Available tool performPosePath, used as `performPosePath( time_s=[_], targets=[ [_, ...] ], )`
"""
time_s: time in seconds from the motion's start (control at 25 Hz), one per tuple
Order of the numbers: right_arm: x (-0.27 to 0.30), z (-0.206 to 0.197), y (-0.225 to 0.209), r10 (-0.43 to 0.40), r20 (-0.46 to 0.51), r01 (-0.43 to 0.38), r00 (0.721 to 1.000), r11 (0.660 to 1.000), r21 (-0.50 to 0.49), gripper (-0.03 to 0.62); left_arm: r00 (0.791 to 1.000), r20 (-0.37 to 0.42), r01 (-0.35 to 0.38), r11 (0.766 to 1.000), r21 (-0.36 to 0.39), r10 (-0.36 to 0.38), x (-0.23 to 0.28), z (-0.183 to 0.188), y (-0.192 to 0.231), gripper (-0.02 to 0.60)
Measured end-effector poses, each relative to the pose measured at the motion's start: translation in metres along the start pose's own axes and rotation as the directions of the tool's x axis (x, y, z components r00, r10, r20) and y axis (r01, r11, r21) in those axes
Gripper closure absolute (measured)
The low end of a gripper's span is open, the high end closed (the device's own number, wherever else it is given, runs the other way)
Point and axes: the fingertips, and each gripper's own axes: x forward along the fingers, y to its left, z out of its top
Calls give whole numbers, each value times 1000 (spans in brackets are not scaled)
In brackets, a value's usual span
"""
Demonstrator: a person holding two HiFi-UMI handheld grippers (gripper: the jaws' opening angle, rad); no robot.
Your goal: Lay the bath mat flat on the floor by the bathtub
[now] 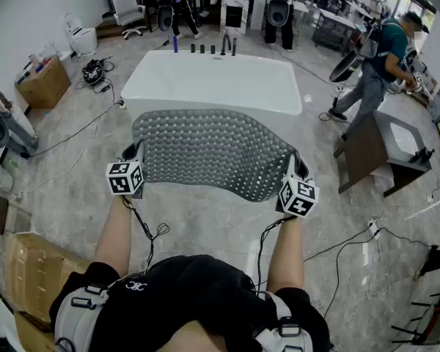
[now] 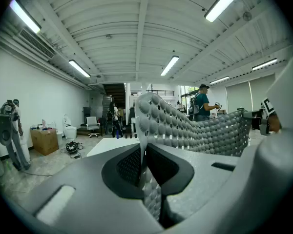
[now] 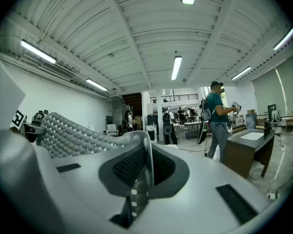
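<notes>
A grey perforated bath mat (image 1: pixel 209 152) hangs spread in the air between my two grippers, in front of the white bathtub (image 1: pixel 213 83). My left gripper (image 1: pixel 136 161) is shut on the mat's near left corner, my right gripper (image 1: pixel 293 173) on its near right corner. In the left gripper view the bath mat (image 2: pixel 185 128) runs out of the closed jaws and stretches away to the right. In the right gripper view the bath mat (image 3: pixel 73 135) leaves the closed jaws and runs off to the left. The mat sags slightly in the middle, clear of the floor.
A person (image 1: pixel 378 64) in a teal shirt walks at the right, beside a dark vanity unit (image 1: pixel 385 149). Cables (image 1: pixel 81 130) trail over the floor on both sides. A cardboard box (image 1: pixel 44 83) stands at the left, another (image 1: pixel 33 270) near my left side. Bottles (image 1: pixel 205 48) line the tub's far rim.
</notes>
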Motion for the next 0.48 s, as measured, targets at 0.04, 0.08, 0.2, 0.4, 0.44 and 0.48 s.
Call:
performPosePath(
  time_s=[0.04, 0.08, 0.2, 0.4, 0.44, 0.48],
  targets=[
    [0, 2, 1, 3, 2, -3, 1000, 1000, -5, 577, 1000, 3, -3, 1000, 5, 3, 0, 2, 0, 561],
    [0, 4, 2, 6, 3, -6, 1000, 1000, -10, 577, 1000, 6, -6, 1000, 9, 6, -1, 4, 0, 561],
    [0, 7, 5, 8, 6, -8, 1000, 1000, -22, 577, 1000, 8, -12, 1000, 4, 12, -1, 5, 2, 561],
    [1, 11, 15, 8, 8, -7, 1000, 999, -35, 577, 1000, 7, -22, 1000, 12, 22, -8, 3, 11, 561],
    [1, 11, 16, 8, 8, -7, 1000, 999, -36, 577, 1000, 6, -25, 1000, 13, 25, -9, 2, 13, 561],
    [2, 12, 17, 7, 7, -6, 1000, 999, -37, 577, 1000, 5, -28, 1000, 13, 28, -10, 2, 15, 561]
  ],
)
